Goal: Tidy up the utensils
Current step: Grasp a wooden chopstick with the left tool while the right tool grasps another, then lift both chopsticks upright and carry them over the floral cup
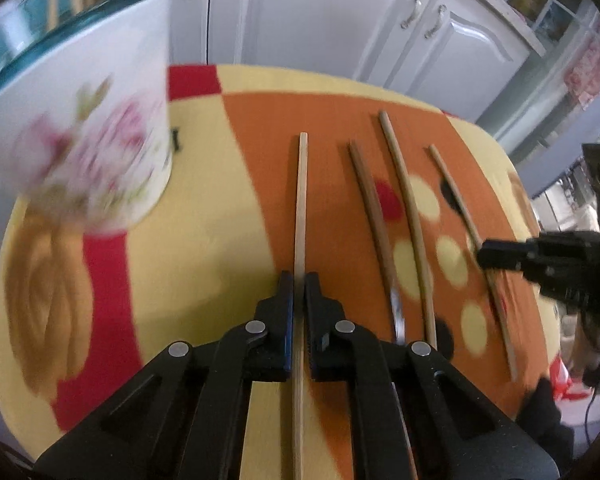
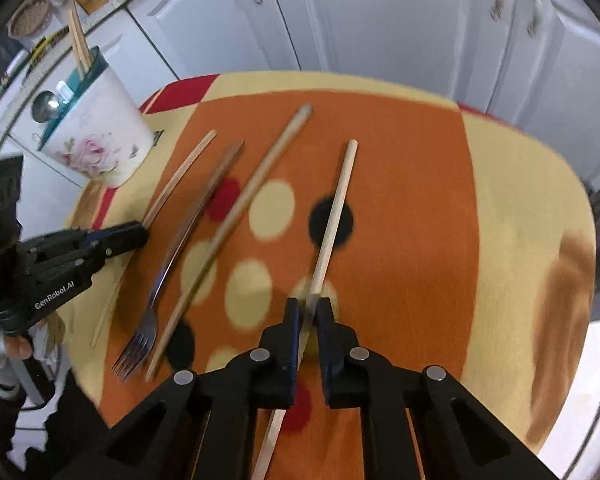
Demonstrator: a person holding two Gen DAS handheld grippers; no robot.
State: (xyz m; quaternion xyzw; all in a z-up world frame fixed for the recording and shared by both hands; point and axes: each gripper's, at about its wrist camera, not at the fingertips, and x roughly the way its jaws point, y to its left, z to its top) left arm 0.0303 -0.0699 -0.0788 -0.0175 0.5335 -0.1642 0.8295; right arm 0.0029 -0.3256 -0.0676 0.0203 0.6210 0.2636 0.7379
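closest to me, my left gripper [image 1: 299,280] has its jaws pressed in on a pale chopstick [image 1: 301,200], which runs straight between the pads and away along the cloth; in the right wrist view the same gripper [image 2: 140,234] comes in from the left, its tip at that stick's near half. my right gripper [image 2: 309,306] is pinching a second light chopstick [image 2: 334,220] close to its near end, the shaft leading out over a black dot on the cloth; from the left wrist view this gripper [image 1: 486,258] reaches in from the right onto the outermost stick [image 1: 452,188]. between the two held sticks lie a fork [image 2: 172,264] with a brown handle, tines toward me, and just beside it another chopstick [image 2: 236,216], both flat on the orange, yellow and red tablecloth [image 2: 512,208]. farther off on the left stands a white floral utensil holder [image 2: 100,140] with a teal rim, upright at the cloth's edge, with chopsticks and a spoon poking out of it. beyond the table are white cabinet doors [image 2: 380,16].
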